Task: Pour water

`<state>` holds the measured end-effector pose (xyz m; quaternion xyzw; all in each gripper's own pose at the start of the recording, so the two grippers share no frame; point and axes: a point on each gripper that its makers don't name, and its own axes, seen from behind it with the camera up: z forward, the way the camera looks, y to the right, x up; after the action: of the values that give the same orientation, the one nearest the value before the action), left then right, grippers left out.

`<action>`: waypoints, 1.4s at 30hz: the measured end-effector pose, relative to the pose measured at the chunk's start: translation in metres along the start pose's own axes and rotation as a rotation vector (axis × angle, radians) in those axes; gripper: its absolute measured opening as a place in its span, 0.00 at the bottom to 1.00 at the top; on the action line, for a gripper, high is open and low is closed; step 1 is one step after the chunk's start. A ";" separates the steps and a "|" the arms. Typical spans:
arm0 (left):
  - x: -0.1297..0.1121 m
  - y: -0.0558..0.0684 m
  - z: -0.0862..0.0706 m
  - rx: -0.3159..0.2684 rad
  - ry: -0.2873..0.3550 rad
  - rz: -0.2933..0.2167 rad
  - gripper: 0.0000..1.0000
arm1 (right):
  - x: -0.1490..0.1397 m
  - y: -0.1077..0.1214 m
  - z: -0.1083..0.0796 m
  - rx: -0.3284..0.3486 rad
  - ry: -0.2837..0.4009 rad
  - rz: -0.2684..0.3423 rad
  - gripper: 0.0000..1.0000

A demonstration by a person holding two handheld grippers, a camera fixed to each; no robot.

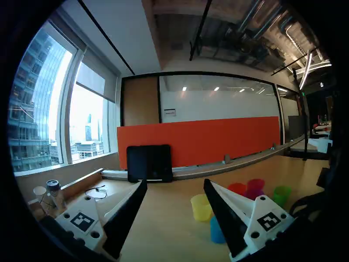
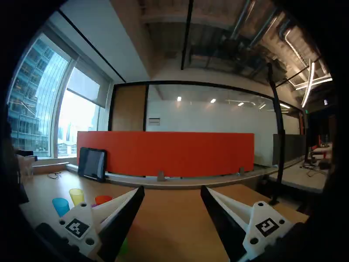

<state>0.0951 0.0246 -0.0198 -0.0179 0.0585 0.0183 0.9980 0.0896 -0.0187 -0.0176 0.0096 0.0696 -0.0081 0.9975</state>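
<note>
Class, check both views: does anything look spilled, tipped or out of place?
Nothing stands out: the yellow cup, blue cup, red cup and green cup stand upright on the desk, no spill visible. Left gripper and right gripper are open.

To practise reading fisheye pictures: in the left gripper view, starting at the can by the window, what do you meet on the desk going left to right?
can → cable → black tablet → yellow cup → blue cup → red cup → magenta cup → green cup
</note>
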 end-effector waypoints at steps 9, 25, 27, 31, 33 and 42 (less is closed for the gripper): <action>-0.013 -0.004 0.002 0.035 0.006 0.028 0.96 | 0.004 -0.002 0.000 -0.018 -0.001 -0.010 1.00; -0.058 -0.010 0.001 0.055 -0.021 -0.001 0.96 | 0.003 -0.007 -0.004 -0.030 -0.026 -0.019 1.00; -0.063 -0.012 0.001 0.058 -0.024 -0.002 0.96 | 0.003 -0.008 -0.003 -0.028 -0.028 -0.012 1.00; -0.071 -0.016 0.001 0.063 -0.035 -0.005 0.96 | 0.003 -0.011 -0.002 -0.027 -0.029 -0.008 1.00; -0.075 -0.019 0.001 0.066 -0.039 -0.007 0.96 | 0.004 -0.012 -0.002 -0.026 -0.030 -0.009 1.00; -0.087 -0.025 0.001 0.066 -0.051 -0.017 0.96 | 0.006 -0.017 -0.001 -0.023 -0.031 -0.023 1.00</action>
<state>0.0100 -0.0029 -0.0077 0.0152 0.0336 0.0081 0.9993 0.0949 -0.0354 -0.0196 -0.0029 0.0544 -0.0187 0.9983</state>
